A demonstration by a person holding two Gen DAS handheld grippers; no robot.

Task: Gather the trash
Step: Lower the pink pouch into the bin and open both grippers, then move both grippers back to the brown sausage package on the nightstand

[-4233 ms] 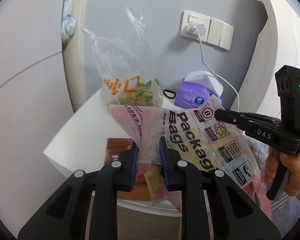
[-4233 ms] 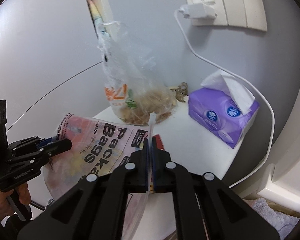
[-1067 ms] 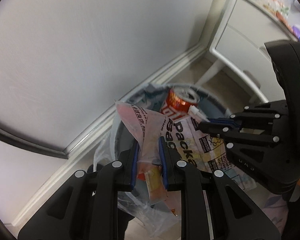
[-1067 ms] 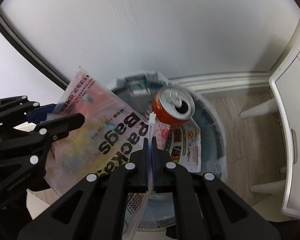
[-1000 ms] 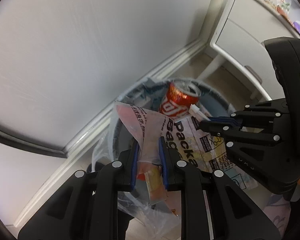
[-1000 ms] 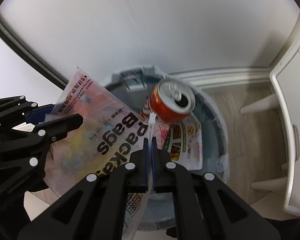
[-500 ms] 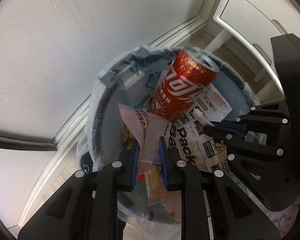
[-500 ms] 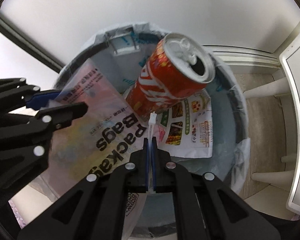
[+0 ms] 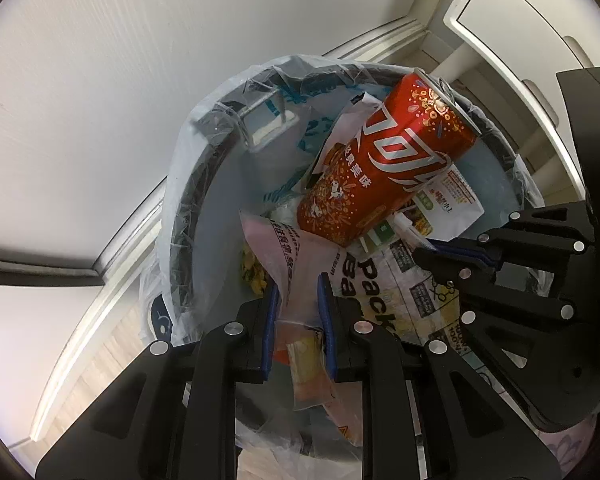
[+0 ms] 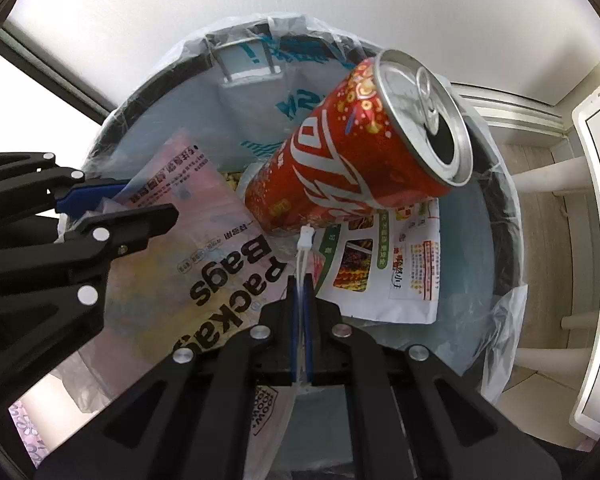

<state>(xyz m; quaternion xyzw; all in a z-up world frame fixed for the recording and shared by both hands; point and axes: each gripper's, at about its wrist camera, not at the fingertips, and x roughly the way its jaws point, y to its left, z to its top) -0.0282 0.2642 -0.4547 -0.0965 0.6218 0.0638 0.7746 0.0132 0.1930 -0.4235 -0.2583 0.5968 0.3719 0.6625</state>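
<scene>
Both grippers hold one printed plastic package bag (image 9: 384,276) (image 10: 216,264) stretched over the mouth of a round lined trash bin (image 9: 204,168) (image 10: 500,208). My left gripper (image 9: 298,292) is shut on the bag's bunched pink corner. My right gripper (image 10: 301,280) is shut on the bag's thin zip edge, whose white slider sticks out past the pads. In the left wrist view the right gripper (image 9: 424,254) reaches in from the right; in the right wrist view the left gripper (image 10: 148,204) comes in from the left. A red soda can (image 9: 388,168) (image 10: 356,148) leans inside the bin.
A printed food wrapper (image 10: 392,276) (image 9: 448,208) lies in the bin under the can. A white wall with a skirting board (image 9: 372,44) stands behind the bin. White furniture with legs (image 10: 540,176) (image 9: 512,20) is at the right. Wooden floor (image 9: 112,348) shows at the lower left.
Both grippers have sunk toward the bin with the bag still held between them; the bin and the can now fill much more of each view.
</scene>
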